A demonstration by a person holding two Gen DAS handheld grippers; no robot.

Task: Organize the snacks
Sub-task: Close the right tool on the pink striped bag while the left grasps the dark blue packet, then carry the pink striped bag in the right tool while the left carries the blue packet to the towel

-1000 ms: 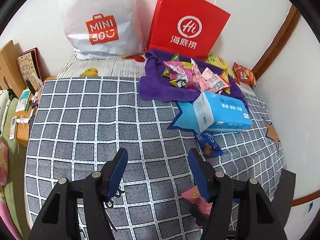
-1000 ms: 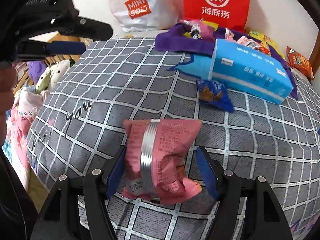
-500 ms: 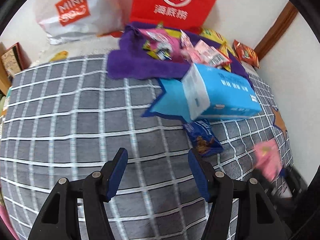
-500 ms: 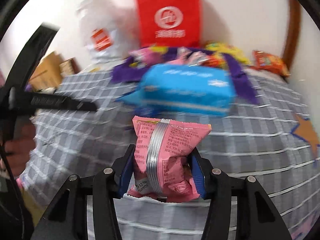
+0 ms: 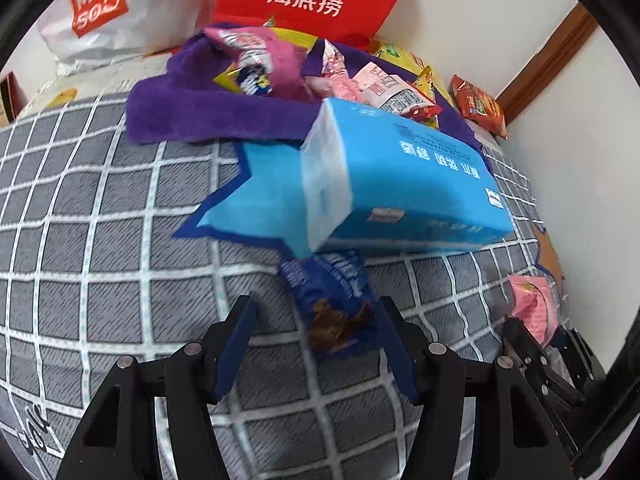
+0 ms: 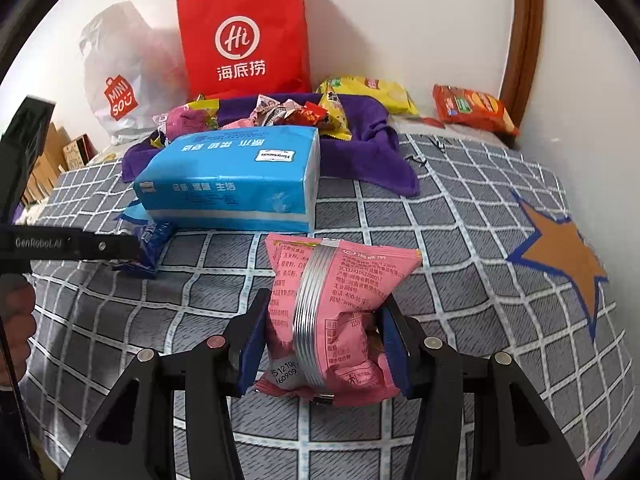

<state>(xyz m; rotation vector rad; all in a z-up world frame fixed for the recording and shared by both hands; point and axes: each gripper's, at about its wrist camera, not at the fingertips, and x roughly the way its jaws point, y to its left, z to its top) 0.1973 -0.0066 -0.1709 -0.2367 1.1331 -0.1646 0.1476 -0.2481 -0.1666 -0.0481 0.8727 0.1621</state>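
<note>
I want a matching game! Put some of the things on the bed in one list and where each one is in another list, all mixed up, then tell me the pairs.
Things:
1. pink snack packet
2. dark blue snack packet
3. orange-red snack packet
4. blue tissue pack

Places:
A. by the wall, next to the wooden trim
B. lying in front of the purple towel
C. pinched in the right hand-held gripper
D. on the checked bedspread between the open fingers of the left hand-held gripper

Pairs: 1-C, 2-D, 3-A, 4-B
</note>
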